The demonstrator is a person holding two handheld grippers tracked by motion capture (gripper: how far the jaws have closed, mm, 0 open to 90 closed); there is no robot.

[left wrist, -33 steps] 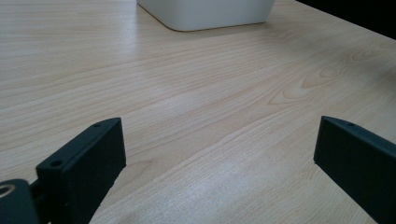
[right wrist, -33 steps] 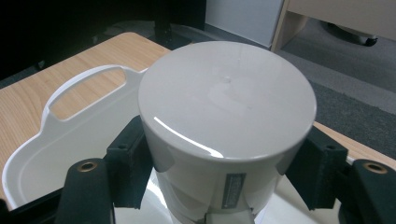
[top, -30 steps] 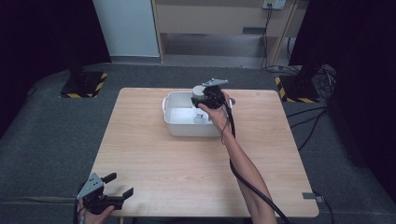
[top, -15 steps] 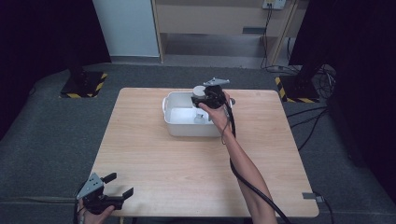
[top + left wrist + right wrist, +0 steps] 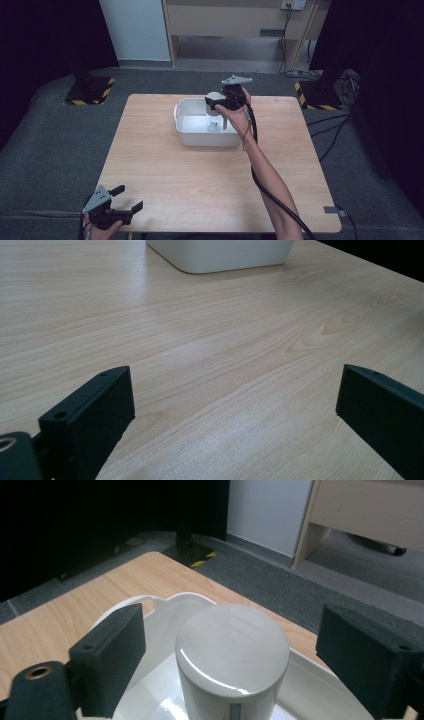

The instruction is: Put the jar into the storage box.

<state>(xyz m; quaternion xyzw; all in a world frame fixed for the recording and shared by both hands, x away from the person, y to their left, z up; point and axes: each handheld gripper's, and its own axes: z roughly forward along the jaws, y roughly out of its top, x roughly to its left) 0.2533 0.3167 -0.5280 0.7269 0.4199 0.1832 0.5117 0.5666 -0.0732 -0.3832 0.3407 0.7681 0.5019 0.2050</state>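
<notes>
Between spread jaws of right gripper (image 5: pixel 230 660): white cylindrical cup (image 5: pixel 231 657), glossy, above white tub (image 5: pixel 200 135). Left gripper (image 5: pixel 126 199) jaws open.

My right gripper (image 5: pixel 216 102) hung over the white tub (image 5: pixel 186 135), jaws perhaps around a pale cylinder (image 5: pixel 214 96); my left (image 5: pixel 129 198) gaped at the table (image 5: pixel 200 175) corner.

A tub (image 5: pixel 200 135) sits on the table (image 5: pixel 165 165) toward twelve o'clock; a cup (image 5: pixel 231 655) is in it, at its one o'clock corner.
</notes>
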